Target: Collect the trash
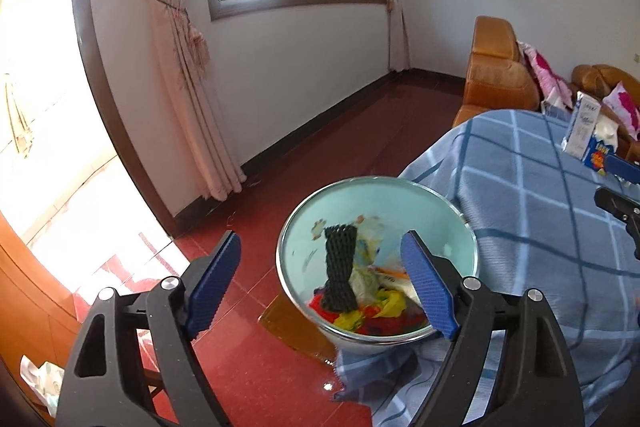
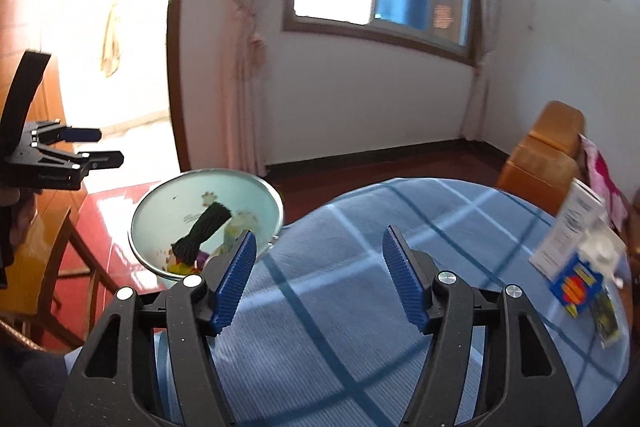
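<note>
A pale teal trash bin [image 1: 340, 203] with a metal rim stands on the red floor beside the table. Inside it lie a black foam net [image 1: 340, 267] and colourful wrappers [image 1: 372, 311]. My left gripper [image 1: 320, 243] hangs open above the bin with nothing between its pads. My right gripper [image 2: 320, 235] is open and empty over the blue checked tablecloth [image 2: 360, 327]. In the right wrist view the bin [image 2: 160, 203] sits at the left, with the left gripper [image 2: 110, 147] above it. A white carton [image 2: 568, 231], a blue and yellow packet [image 2: 576, 285] and a green packet [image 2: 606, 315] lie at the table's right.
An orange sofa [image 1: 500, 75] with pink cushions stands behind the table. Curtains [image 1: 188, 75] hang by the window and a bright doorway. Wooden furniture [image 2: 44, 227] is left of the bin. The table edge [image 1: 424, 167] runs close to the bin's rim.
</note>
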